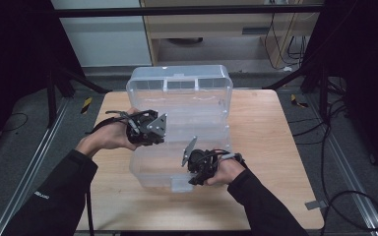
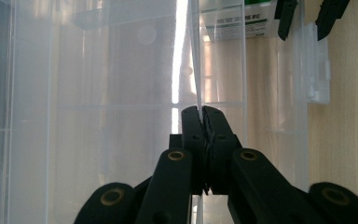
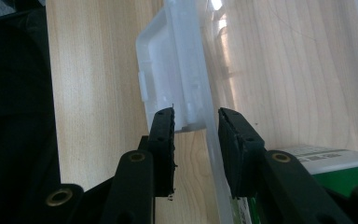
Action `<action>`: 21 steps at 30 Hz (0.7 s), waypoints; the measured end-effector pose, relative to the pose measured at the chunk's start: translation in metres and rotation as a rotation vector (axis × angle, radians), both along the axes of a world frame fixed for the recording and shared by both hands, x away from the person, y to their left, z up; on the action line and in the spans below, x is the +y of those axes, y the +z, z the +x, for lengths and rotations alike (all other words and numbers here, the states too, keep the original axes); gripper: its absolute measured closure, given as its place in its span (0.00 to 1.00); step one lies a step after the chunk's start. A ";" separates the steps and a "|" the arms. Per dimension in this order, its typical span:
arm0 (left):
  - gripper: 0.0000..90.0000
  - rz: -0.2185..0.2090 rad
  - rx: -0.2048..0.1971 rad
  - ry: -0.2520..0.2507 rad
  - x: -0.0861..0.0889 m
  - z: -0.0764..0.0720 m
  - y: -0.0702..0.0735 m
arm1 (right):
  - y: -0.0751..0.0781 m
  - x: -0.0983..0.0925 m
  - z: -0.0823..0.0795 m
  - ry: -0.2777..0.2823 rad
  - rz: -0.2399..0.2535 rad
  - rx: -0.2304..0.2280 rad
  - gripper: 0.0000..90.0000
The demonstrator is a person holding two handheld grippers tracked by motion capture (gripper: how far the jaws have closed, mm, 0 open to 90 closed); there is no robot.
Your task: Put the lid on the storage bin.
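Note:
A clear plastic box (image 1: pixel 211 110) lies on the wooden table (image 1: pixel 266 147) with its lid (image 1: pixel 179 81) standing up at the back. My left gripper (image 2: pixel 201 112) reaches in from the box's left side (image 1: pixel 152 129) and is shut on a thin clear divider (image 2: pixel 196 56) inside it. My right gripper (image 3: pixel 196 121) straddles the front wall at the white latch (image 3: pixel 172 70), one pad inside and one outside, both touching it. It is also in the high view, as the right gripper (image 1: pixel 197 167), and in the left gripper view, as the right gripper (image 2: pixel 306 18).
A flat green and white labelled pack (image 3: pixel 335 172) lies inside the box near the front wall, also seen as the pack (image 2: pixel 254 18). Bare table surrounds the box on the left, right and front. Cables and dark stands (image 1: pixel 320 83) lie beyond the table edges.

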State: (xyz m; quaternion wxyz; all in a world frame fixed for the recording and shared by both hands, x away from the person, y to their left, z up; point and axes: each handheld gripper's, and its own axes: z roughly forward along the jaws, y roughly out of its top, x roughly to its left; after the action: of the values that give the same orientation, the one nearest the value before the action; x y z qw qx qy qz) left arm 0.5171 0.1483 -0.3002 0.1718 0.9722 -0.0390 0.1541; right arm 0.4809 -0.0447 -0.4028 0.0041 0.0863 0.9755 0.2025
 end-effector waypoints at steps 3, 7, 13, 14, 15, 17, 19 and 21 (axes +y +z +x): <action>0.98 0.002 0.000 -0.003 0.000 -0.003 -0.002 | 0.000 0.000 -0.001 -0.006 0.002 -0.003 0.74; 0.97 -0.009 -0.004 -0.007 0.002 -0.006 -0.004 | 0.000 -0.001 -0.003 -0.016 0.010 -0.019 0.74; 0.97 -0.014 -0.002 -0.002 0.002 -0.007 -0.005 | 0.005 -0.009 -0.006 -0.039 0.066 -0.021 0.69; 0.96 -0.013 -0.001 -0.001 0.002 -0.007 -0.005 | 0.008 -0.013 -0.006 -0.048 0.085 -0.025 0.70; 0.96 -0.013 0.000 0.001 0.002 -0.007 -0.005 | 0.010 -0.017 -0.007 -0.056 0.112 -0.036 0.71; 0.96 -0.017 -0.001 0.004 0.002 -0.007 -0.006 | 0.015 -0.027 -0.008 -0.082 0.158 -0.047 0.73; 0.96 -0.009 0.001 0.008 0.001 -0.008 -0.005 | 0.021 -0.038 -0.010 -0.111 0.221 -0.068 0.77; 0.96 -0.008 0.001 0.010 0.001 -0.008 -0.005 | 0.026 -0.049 -0.012 -0.151 0.282 -0.099 0.81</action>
State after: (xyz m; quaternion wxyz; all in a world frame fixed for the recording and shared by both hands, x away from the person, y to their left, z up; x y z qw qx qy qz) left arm 0.5095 0.1494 -0.3050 0.1751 0.9718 -0.0335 0.1544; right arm 0.4693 -0.0942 -0.3766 0.0555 0.1491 0.9267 0.3406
